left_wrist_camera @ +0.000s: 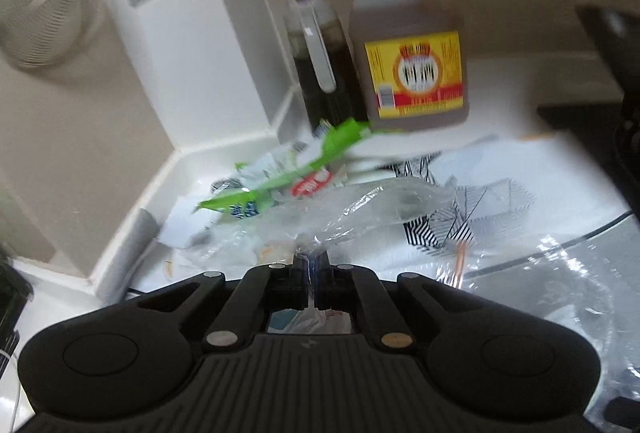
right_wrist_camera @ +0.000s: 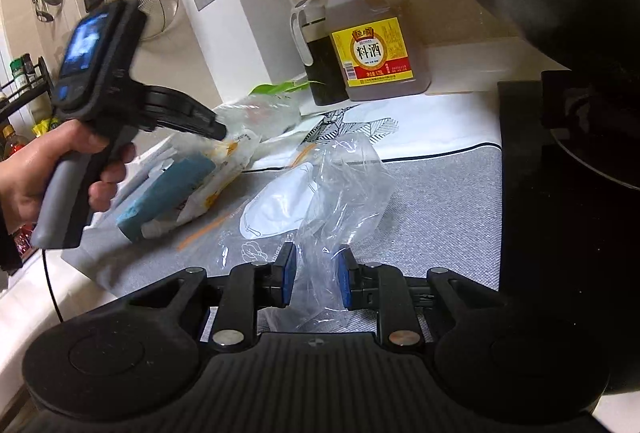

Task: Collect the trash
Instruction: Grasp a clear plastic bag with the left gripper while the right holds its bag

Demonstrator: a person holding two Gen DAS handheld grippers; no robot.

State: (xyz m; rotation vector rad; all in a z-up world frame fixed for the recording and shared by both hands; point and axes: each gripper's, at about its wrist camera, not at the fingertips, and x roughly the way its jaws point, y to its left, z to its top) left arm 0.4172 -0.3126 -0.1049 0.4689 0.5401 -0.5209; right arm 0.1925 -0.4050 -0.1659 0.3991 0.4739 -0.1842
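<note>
The left gripper (left_wrist_camera: 311, 265) was clamped on a clear plastic bag (left_wrist_camera: 360, 209) of wrappers, lifted in front of the cooking-wine jug (right_wrist_camera: 374, 45). The right gripper (right_wrist_camera: 317, 273), jaws apart, straddled another clear wrapper (right_wrist_camera: 344, 193) on the desk (right_wrist_camera: 440, 201) nearer than the jug; collecting looked partly done.

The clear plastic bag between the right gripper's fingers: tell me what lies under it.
Under the clear plastic bag lie a white face mask and the grey mat. Anything beneath the bag's crumpled lower folds cannot be made out.
</note>
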